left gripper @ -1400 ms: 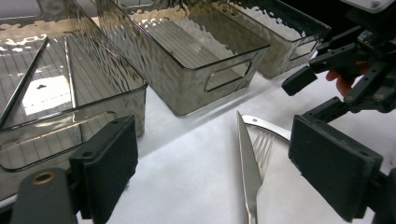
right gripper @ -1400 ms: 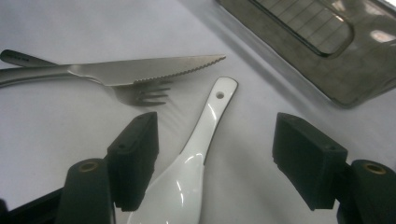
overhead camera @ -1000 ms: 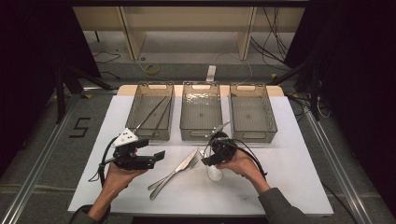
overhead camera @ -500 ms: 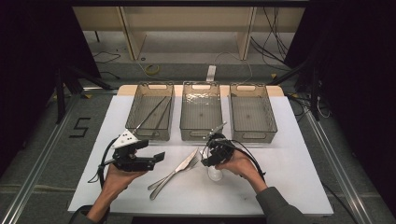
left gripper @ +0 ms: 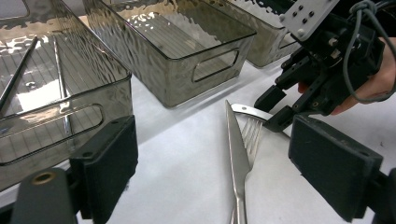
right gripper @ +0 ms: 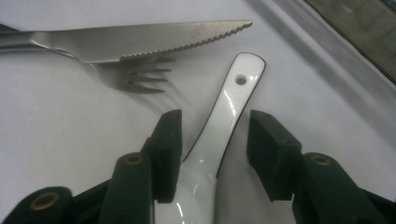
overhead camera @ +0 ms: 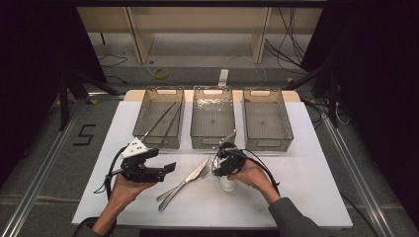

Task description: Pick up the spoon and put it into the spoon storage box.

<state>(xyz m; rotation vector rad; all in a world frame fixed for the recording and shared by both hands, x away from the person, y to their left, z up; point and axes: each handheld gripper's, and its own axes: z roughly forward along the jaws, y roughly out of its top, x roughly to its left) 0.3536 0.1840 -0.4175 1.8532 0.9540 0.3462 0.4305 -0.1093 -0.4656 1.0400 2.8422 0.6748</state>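
Left bin (overhead camera: 159,117): already holds two thin dark sticks, chopsticks by the look, leaning across it.
Middle bin (overhead camera: 212,116): nothing in it yet.
Right bin (overhead camera: 267,117): nothing in it yet.
Progress: I judge the sorting barely begun; the knife (overhead camera: 183,183), the fork (left gripper: 252,136) and the white spoon (right gripper: 219,135) lie on the counter (overhead camera: 316,182) and are left to do.
Left hand-held gripper (overhead camera: 168,169): my left hand (overhead camera: 123,190) holds it level just above the counter, pointed right toward the cutlery; its jaws stand wide open with nothing between them.
Knife and fork: side by side, touching, slanting between my two hands, the fork's tines beside the knife's blade.
White spoon: flat on the counter just right of the knife tip, in front of the middle bin, handle pointing away from my right hand.
Right hand-held gripper (right gripper: 212,140): tipped down over the spoon, jaws half open and just now closing, astride the handle; the pads (right gripper: 168,140) are not pressing it yet.
Right hand (overhead camera: 249,174): low, wrist bent, knuckles near the counter.
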